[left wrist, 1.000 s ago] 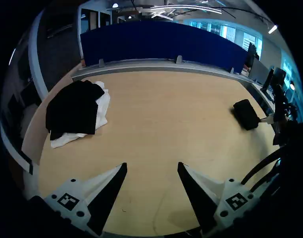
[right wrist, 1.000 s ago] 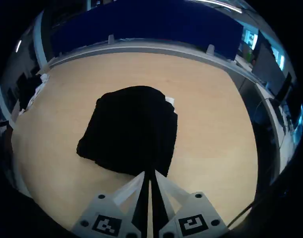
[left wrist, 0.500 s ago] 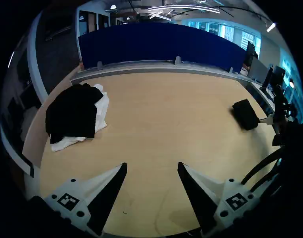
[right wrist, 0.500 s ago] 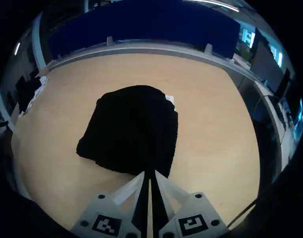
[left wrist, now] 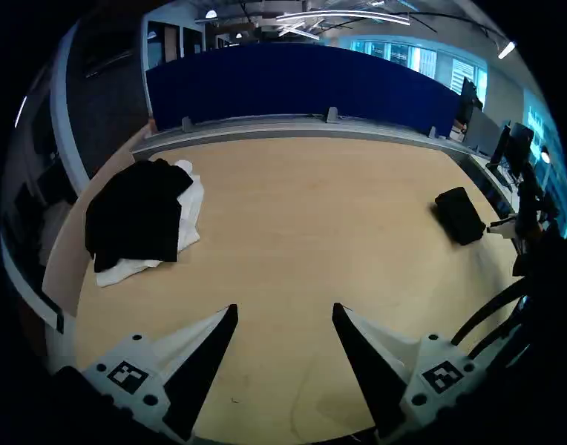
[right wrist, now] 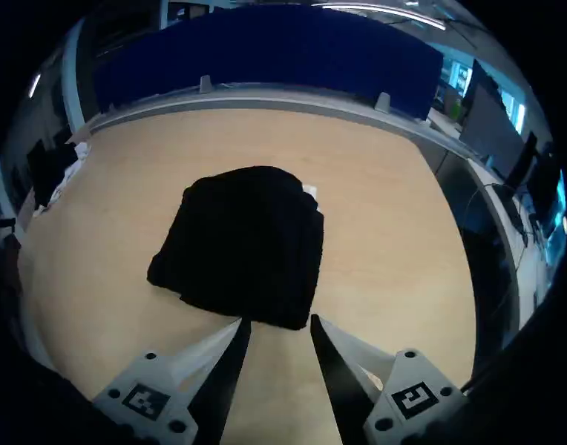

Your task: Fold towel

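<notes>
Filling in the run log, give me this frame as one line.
left gripper: open, above table | right gripper: open, tips at near edge of folded black towel | cloth pile: heaped, unfolded

The black towel (right wrist: 243, 245) lies flat on the table (right wrist: 372, 193), folded into a thick, roughly square bundle with rounded corners. It sits in the middle of the right gripper view, and small at the right edge of the left gripper view.

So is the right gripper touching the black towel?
Cannot tell. Right gripper view: the open right gripper reaches the near edge of the towel, but neither gap nor press is plain.
</notes>
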A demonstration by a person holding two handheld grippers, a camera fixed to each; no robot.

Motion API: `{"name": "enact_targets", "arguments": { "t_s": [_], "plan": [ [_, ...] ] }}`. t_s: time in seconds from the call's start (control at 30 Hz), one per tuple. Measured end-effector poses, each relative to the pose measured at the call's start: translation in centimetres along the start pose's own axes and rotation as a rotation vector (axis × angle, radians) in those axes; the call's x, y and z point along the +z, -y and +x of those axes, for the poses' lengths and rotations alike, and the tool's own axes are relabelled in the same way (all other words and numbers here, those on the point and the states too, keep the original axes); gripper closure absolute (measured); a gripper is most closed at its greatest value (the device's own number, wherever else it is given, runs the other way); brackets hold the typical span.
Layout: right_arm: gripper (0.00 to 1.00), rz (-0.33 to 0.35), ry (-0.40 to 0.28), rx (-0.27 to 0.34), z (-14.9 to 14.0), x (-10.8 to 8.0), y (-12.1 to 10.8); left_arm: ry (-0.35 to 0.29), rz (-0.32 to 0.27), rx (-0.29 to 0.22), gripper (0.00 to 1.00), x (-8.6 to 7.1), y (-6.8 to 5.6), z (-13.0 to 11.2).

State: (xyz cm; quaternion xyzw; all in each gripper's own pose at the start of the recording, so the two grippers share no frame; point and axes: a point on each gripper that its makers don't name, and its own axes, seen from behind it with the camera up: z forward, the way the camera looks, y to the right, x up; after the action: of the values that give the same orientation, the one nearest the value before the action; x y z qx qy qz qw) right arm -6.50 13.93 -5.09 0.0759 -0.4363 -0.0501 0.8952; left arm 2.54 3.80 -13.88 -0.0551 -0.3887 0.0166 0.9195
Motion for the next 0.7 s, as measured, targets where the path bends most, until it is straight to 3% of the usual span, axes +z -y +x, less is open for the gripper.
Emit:
{"name": "enact_targets", "arguments": {
  "t_s": [0.03, 0.13, 0.4, 0.7],
  "plan": [
    [0.12, 0.001, -0.009, 0.001, 0.3, 0.0, 0.1, -0.001, -0.001, 0.002, 0.06, 0.0, -0.1, 0.1],
    [0.04, 0.001, -0.03, 0.003, 1.2, -0.1, 0.3, -0.003, -0.005, 0.007, 0.06, 0.0, -0.3, 0.2],
    [0.02, 0.003, -0.057, 0.0, 2.9, 0.3, 0.5, -0.007, -0.01, 0.004, 0.06, -0.1, -0.6, 0.4],
    [0.01, 0.033, -0.12, 0.011, 8.2, 2.7, 2.3, -0.004, 0.002, 0.003, 0.06, -0.2, -0.1, 0.2]
  ]
}}
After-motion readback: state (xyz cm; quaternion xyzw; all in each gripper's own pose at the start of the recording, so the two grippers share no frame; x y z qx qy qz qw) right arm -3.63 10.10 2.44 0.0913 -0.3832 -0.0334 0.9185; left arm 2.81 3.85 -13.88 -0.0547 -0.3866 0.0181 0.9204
